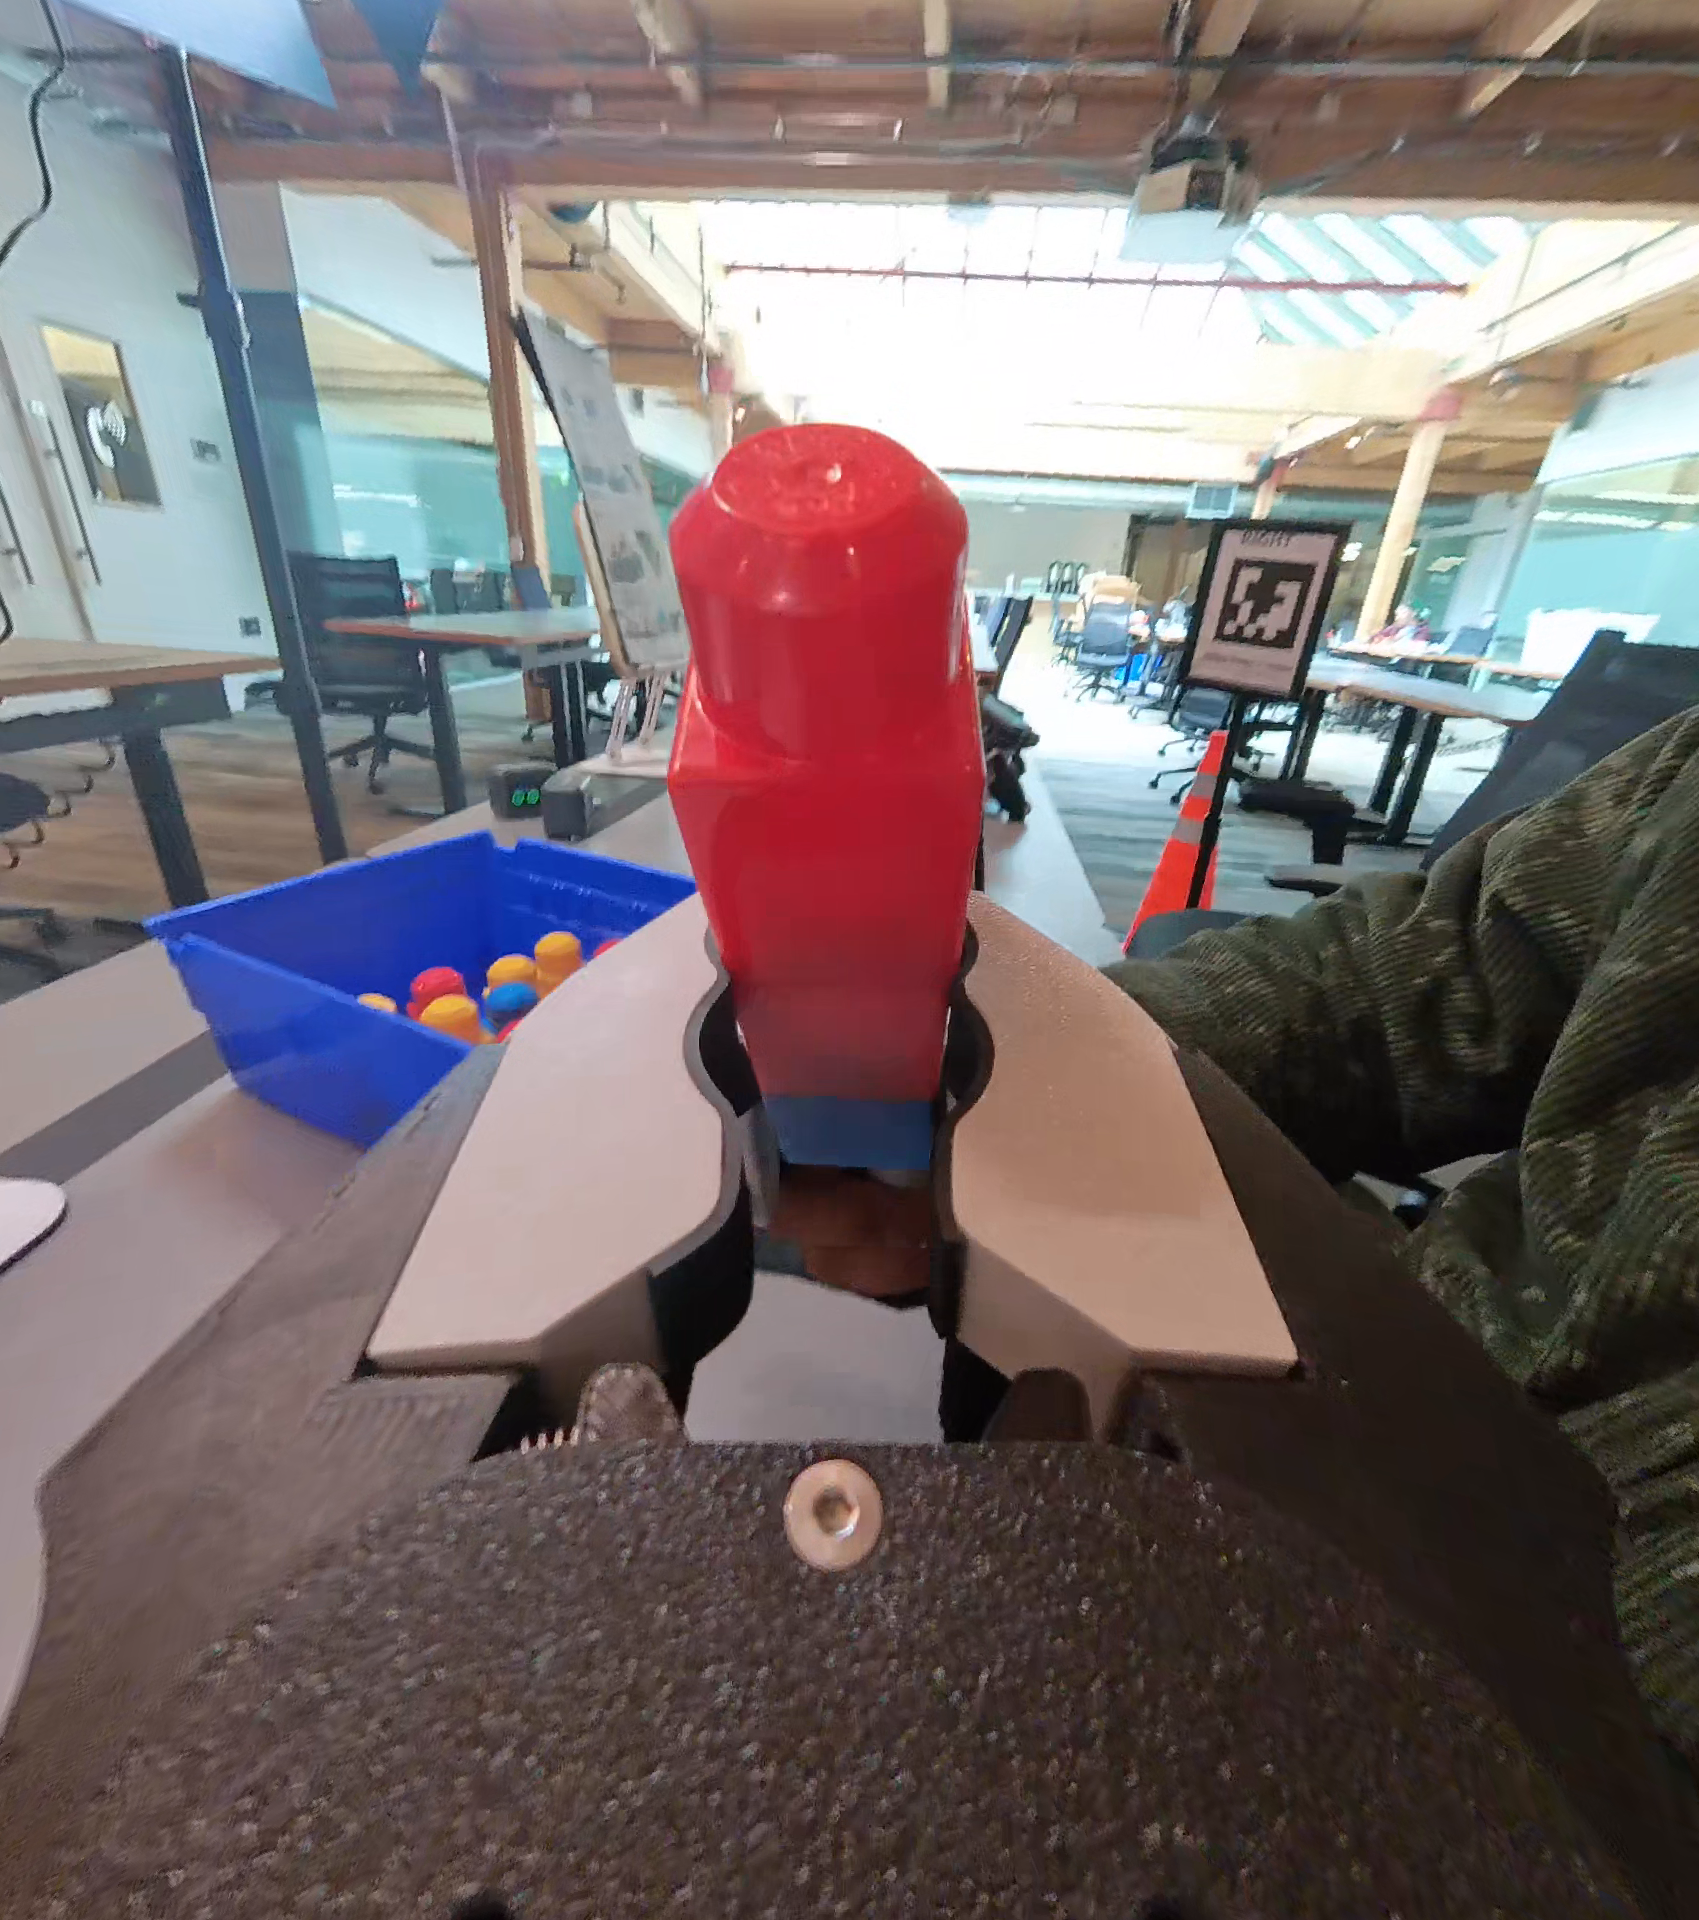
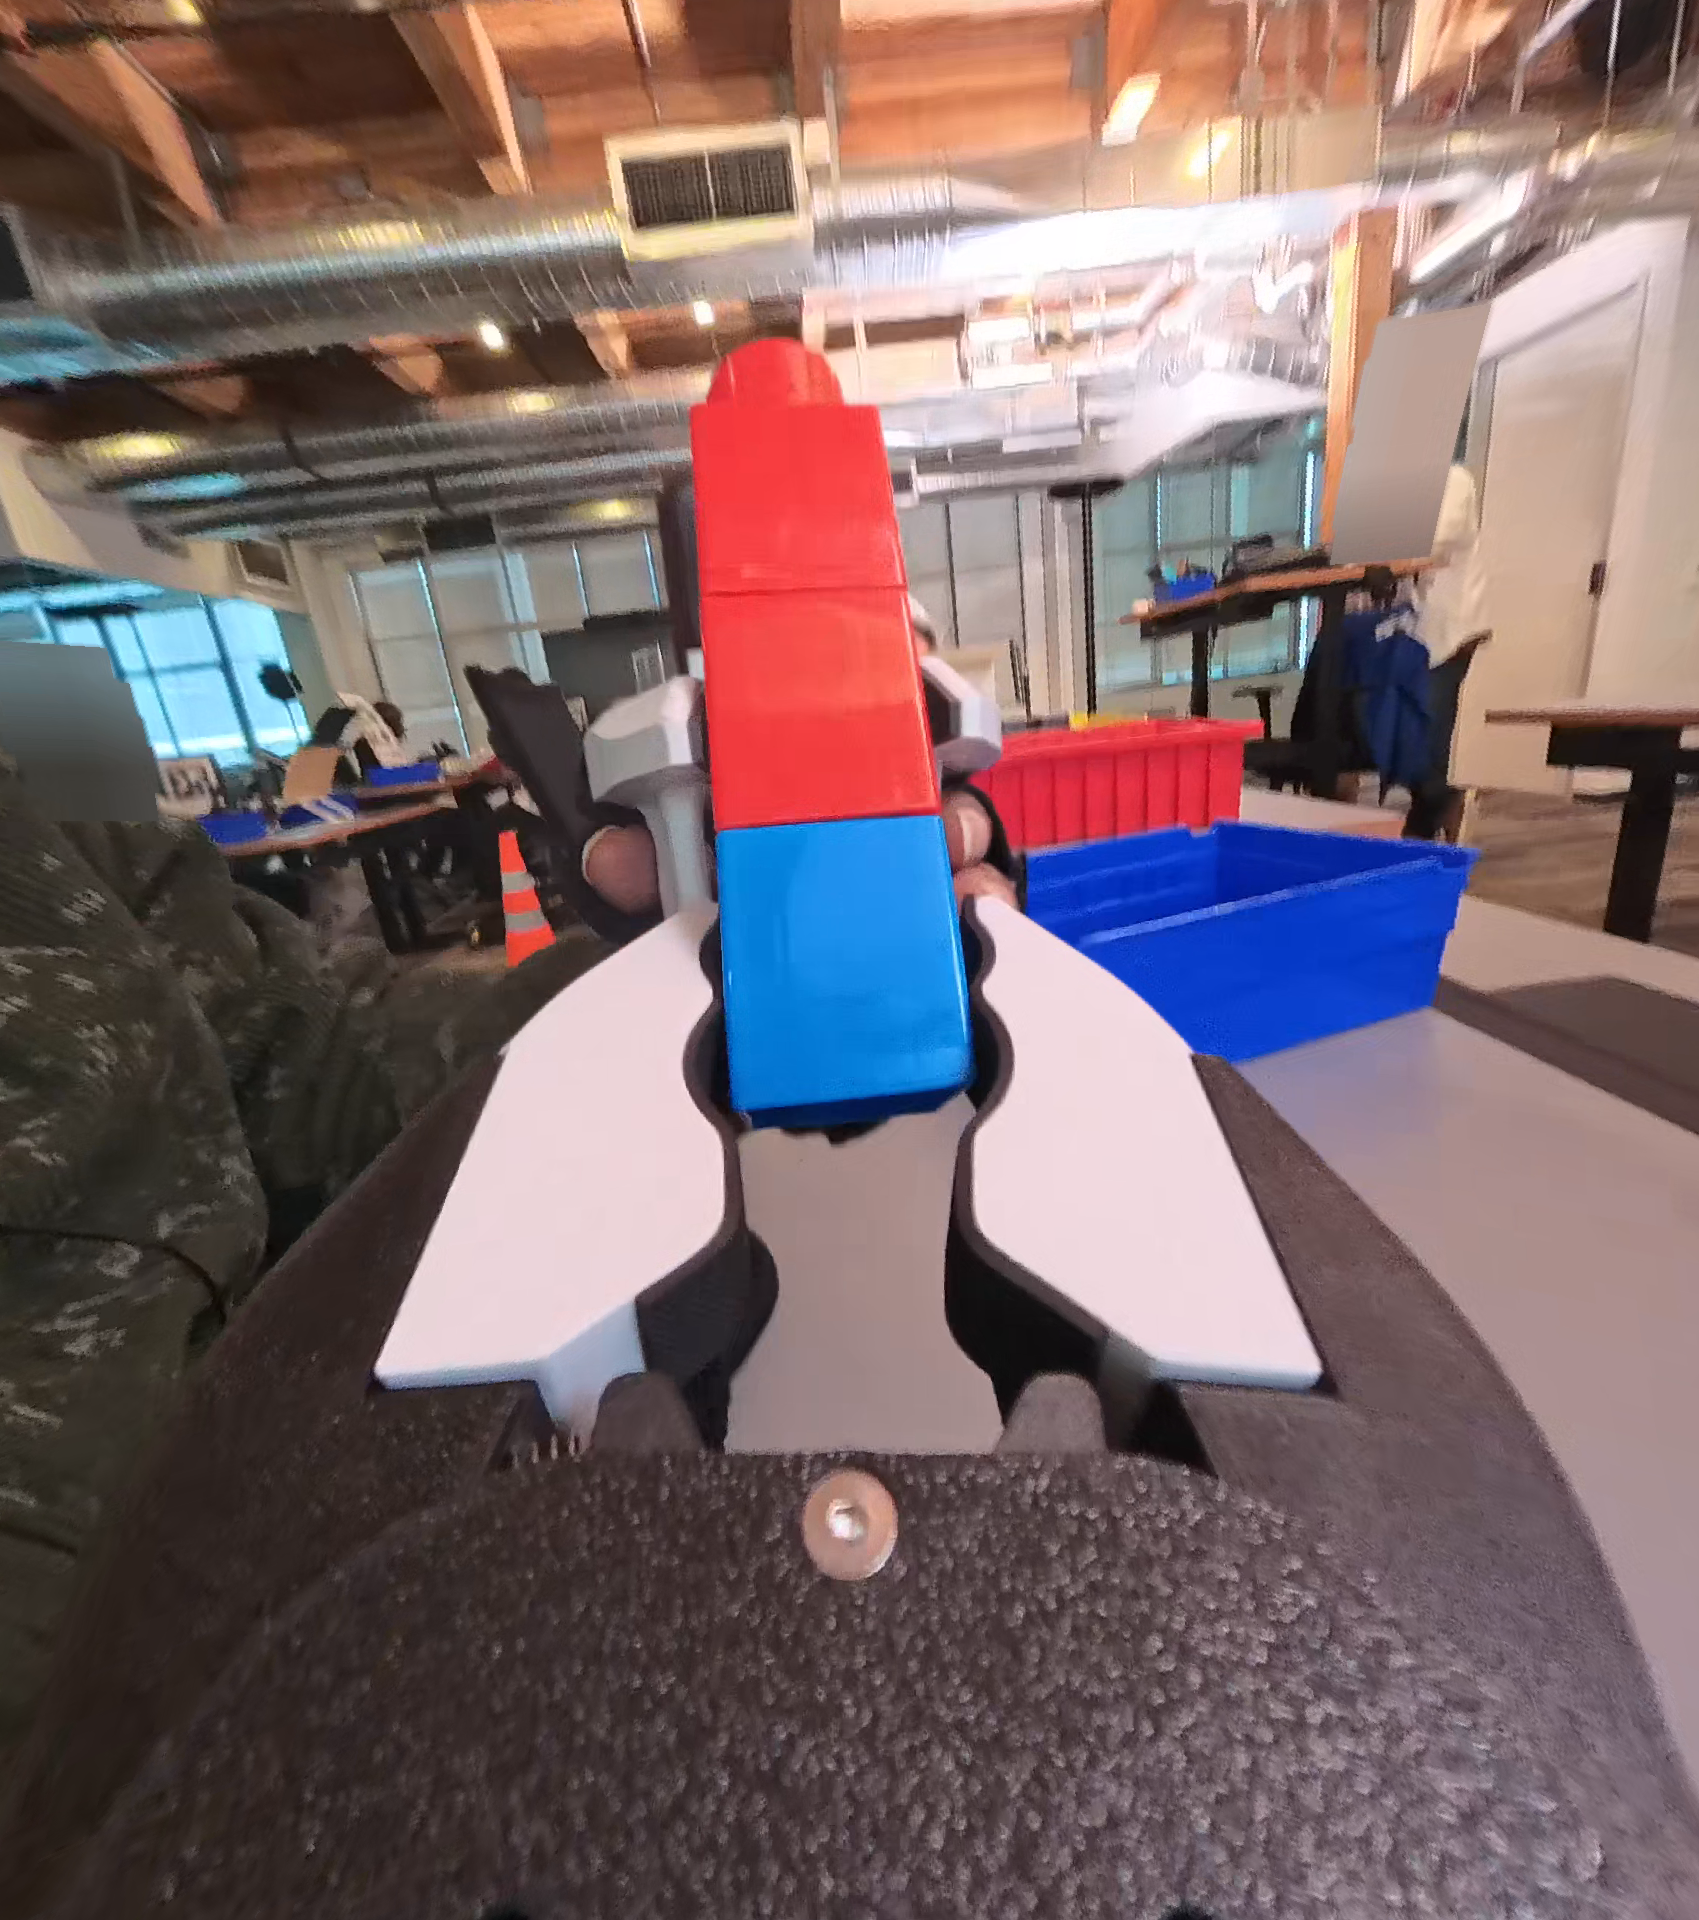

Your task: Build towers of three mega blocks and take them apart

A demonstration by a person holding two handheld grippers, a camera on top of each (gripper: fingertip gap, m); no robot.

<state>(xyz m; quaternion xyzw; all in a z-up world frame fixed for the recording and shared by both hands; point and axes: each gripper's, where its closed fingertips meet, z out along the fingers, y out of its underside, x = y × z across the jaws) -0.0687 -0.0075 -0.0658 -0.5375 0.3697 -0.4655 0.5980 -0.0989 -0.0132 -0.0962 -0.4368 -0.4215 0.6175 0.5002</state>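
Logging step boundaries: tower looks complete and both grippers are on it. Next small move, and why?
Probably pull apart: hold the right gripper steady on the blue block and draw the left gripper with the red blocks away. The tower already has three blocks, is off the table, and each gripper clamps an opposite end.

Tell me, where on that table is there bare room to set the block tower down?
Free: the grey tabletop in front of the blue bin, right of the right gripper. Crowded: the bin's inside, with loose blocks, and the tower, held by the left gripper too.
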